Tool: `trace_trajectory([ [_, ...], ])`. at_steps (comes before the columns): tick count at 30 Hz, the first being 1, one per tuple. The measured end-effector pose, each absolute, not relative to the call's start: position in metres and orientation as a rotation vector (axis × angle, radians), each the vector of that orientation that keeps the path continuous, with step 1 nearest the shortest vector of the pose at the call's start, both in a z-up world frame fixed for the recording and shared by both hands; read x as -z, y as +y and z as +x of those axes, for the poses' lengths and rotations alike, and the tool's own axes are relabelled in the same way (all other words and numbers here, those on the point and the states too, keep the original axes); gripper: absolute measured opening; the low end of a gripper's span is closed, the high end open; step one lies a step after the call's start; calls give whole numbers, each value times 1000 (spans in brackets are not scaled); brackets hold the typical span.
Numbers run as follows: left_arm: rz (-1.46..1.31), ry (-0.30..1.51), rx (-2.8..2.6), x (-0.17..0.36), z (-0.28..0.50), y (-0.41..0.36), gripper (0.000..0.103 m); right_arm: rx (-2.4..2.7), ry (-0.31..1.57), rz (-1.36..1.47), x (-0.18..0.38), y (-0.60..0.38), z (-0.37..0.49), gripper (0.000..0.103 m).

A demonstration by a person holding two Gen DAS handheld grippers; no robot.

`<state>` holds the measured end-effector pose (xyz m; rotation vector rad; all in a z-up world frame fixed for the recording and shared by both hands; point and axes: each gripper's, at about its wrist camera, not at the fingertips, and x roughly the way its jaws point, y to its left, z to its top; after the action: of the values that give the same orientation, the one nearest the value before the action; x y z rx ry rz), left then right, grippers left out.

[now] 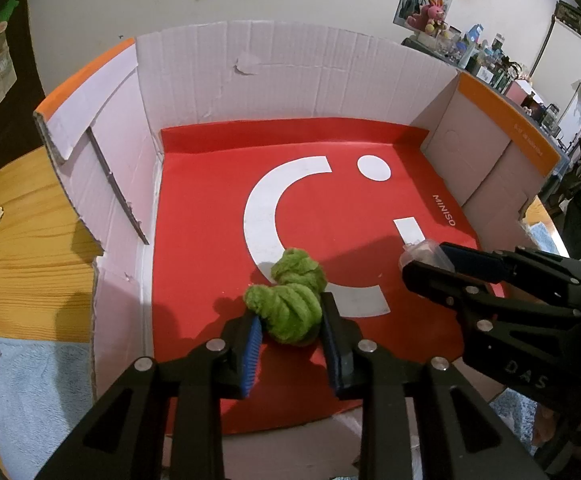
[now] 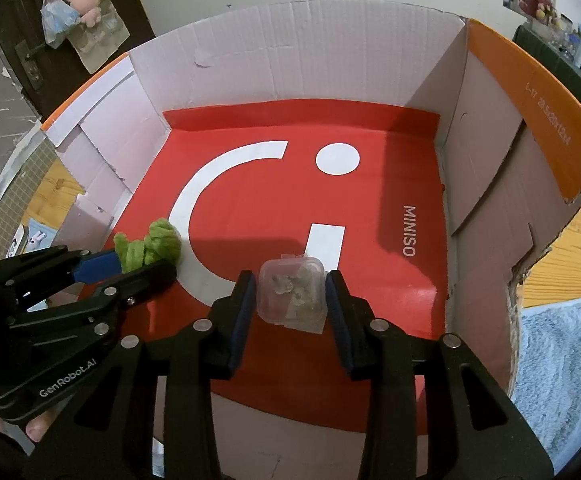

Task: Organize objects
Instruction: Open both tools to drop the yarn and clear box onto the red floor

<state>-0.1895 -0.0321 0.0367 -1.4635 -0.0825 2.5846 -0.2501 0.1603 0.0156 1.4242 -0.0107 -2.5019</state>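
Observation:
A fuzzy green yarn bundle [image 1: 290, 300] lies on the red liner of a cardboard box [image 1: 274, 72]. My left gripper [image 1: 290, 320] is open, its fingers on either side of the bundle without squeezing it. The bundle also shows in the right wrist view [image 2: 150, 246]. A small clear plastic case [image 2: 293, 296] holding grey bits rests on the red liner between the open fingers of my right gripper [image 2: 290, 292]. The case [image 1: 420, 252] and right gripper [image 1: 430, 268] also show in the left wrist view; the left gripper [image 2: 130, 264] shows in the right wrist view.
The box has white walls with orange flaps [image 2: 530, 112] and a red MINISO sheet [image 2: 290, 200] on its floor. It stands on a wooden table [image 1: 22, 248] with a light blue towel [image 1: 30, 392], seen too at the right [image 2: 562, 352]. Shelves of toys [image 1: 490, 52] stand behind.

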Motion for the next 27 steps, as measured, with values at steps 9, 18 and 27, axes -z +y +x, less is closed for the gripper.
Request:
trace_trajectory([
  [9, -1456, -81, -2595, -38, -189, -33, 36, 2503, -9, 1408, -17, 158, -246, 40],
  [18, -1447, -77, -2604, -40, -186, -33, 43, 2505, -9, 1388, -21, 155, -241, 46],
  [27, -1429, -67, -2620, -44, -179, -33, 49, 2518, -12, 1359, -28, 155, -235, 51],
])
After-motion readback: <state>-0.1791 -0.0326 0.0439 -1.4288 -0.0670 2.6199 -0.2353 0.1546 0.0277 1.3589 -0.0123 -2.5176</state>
